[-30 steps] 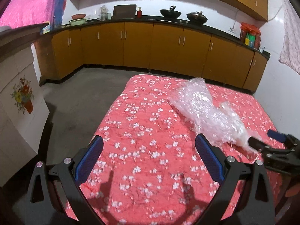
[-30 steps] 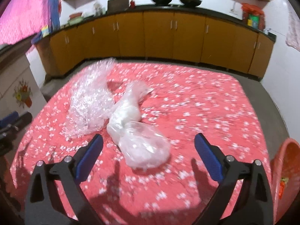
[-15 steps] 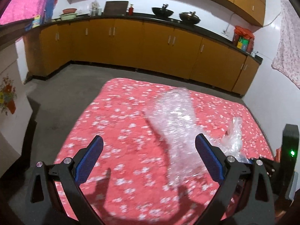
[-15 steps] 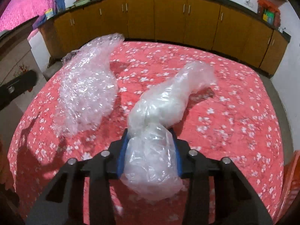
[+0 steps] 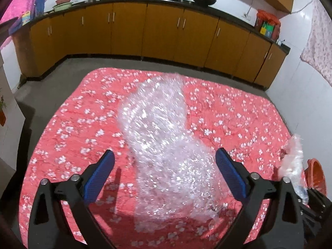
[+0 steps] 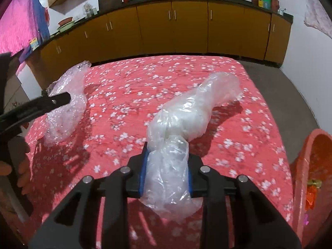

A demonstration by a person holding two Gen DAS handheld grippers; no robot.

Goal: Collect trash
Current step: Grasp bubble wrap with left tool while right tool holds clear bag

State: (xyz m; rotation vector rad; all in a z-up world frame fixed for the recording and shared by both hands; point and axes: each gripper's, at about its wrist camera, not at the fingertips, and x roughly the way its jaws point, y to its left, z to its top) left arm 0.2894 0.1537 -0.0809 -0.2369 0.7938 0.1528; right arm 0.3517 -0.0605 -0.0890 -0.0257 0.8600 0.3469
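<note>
A red flowered bedspread (image 5: 68, 128) covers a low bed before yellow kitchen cabinets (image 5: 128, 31). A sheet of bubble wrap (image 5: 164, 145) lies on it, between the spread, closing jaws of the left gripper (image 5: 165, 171), untouched. The right gripper (image 6: 166, 173) squeezes tighter on a crumpled clear plastic bag (image 6: 186, 114). An orange bin (image 6: 309, 178) stands beside the bed at right.
</note>
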